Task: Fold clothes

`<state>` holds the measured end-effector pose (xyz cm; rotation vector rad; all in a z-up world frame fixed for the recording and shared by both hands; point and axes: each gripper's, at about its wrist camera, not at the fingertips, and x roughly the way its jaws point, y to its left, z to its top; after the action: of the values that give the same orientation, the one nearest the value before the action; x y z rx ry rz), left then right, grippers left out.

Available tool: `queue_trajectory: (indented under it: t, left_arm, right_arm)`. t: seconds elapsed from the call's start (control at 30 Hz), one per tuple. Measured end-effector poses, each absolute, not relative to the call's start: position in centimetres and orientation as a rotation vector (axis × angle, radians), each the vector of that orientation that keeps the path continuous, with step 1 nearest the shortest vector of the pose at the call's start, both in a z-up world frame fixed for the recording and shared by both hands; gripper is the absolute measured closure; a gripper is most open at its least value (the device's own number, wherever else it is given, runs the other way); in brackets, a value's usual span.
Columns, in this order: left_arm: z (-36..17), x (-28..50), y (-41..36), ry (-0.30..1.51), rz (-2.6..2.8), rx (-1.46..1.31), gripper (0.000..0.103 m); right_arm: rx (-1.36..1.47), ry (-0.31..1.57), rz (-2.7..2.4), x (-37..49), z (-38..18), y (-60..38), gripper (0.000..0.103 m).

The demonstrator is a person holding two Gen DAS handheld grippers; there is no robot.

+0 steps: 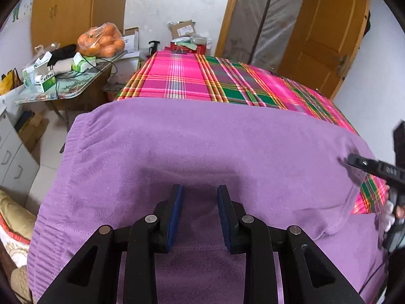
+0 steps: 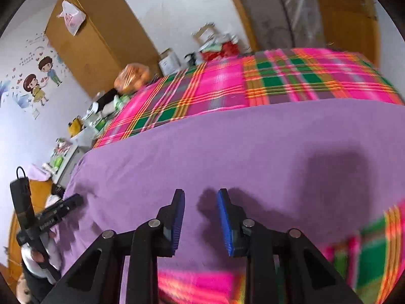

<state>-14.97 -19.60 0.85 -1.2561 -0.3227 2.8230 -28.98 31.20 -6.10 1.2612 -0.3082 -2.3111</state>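
Observation:
A purple fleece garment (image 1: pixel 202 136) lies spread across the near part of a bed covered by a pink and green plaid sheet (image 1: pixel 182 78). Its ribbed hem (image 1: pixel 53 217) is at the left, and a folded layer edge runs under my fingers. My left gripper (image 1: pixel 200 188) hovers open over the middle of the garment, nothing between its blue pads. In the left wrist view my right gripper (image 1: pixel 367 167) shows at the garment's right edge. My right gripper (image 2: pixel 201 192) is open over the purple cloth (image 2: pixel 253 152). My left gripper (image 2: pixel 58 210) shows at the left.
A side table (image 1: pixel 76 86) left of the bed carries a bag of oranges (image 1: pixel 101 40) and small boxes. A grey drawer cabinet (image 1: pixel 12 157) stands at the near left. Cardboard boxes (image 1: pixel 184 33) sit past the bed's far end, a wooden door (image 1: pixel 324 33) at the right.

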Motion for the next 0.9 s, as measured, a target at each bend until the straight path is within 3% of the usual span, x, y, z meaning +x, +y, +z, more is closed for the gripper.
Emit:
queue_trajectory:
  t: [0.03, 0.07, 0.13, 0.27, 0.33, 0.37, 0.4, 0.5, 0.7, 0.83, 0.87, 0.9]
  left_arm:
    - [0.8, -14.9, -19.7, -0.333, 2.819, -1.253, 0.074]
    - [0.8, -14.9, -19.9, -0.346, 2.815, -1.249, 0.074]
    - [0.8, -14.8, -20.1, -0.372, 2.807, -1.242, 0.074]
    - [0.8, -14.8, -19.8, -0.356, 2.812, -1.244, 0.074]
    - [0.8, -14.7, -19.5, -0.332, 2.818, -1.248, 0.074]
    - [0.8, -14.7, -19.4, -0.323, 2.818, -1.249, 0.074]
    - [0.8, -14.7, -19.3, -0.313, 2.818, -1.25, 0.074]
    - [0.8, -14.7, -19.1, -0.293, 2.82, -1.253, 0.074]
    - [0.8, -14.7, -19.0, -0.287, 2.81, -1.251, 0.074]
    - [0.8, -14.7, -19.4, -0.324, 2.797, -1.243, 0.074]
    - [0.8, -14.7, -19.3, -0.321, 2.798, -1.243, 0.074]
    - [0.8, -14.7, -19.3, -0.314, 2.8, -1.245, 0.074]
  right_arm:
    - [1.28, -0.329, -2.302, -29.9, -6.4, 31.4, 0.075]
    - [1.294, -0.352, -2.297, -30.8, -6.7, 31.8, 0.087]
    - [1.318, -0.417, -2.313, -32.6, -7.2, 33.8, 0.099]
    - [1.312, -0.638, -2.428, -35.3, -7.7, 40.9, 0.103]
    - [1.273, -0.719, -2.456, -34.9, -7.5, 42.9, 0.103]
    - [1.25, -0.757, -2.466, -34.5, -7.4, 43.7, 0.094]
    - [1.228, -0.795, -2.475, -34.2, -7.2, 44.6, 0.092]
    - [1.158, -0.908, -2.5, -33.3, -6.8, 47.1, 0.091]
    - [1.286, -0.661, -2.425, -33.5, -8.3, 41.9, 0.088]
    - [1.284, -0.876, -2.559, -34.2, -8.8, 46.1, 0.095]
    - [1.288, -0.953, -2.604, -33.9, -8.7, 47.3, 0.086]
    - [1.278, -1.0, -2.626, -33.3, -8.3, 47.8, 0.086]
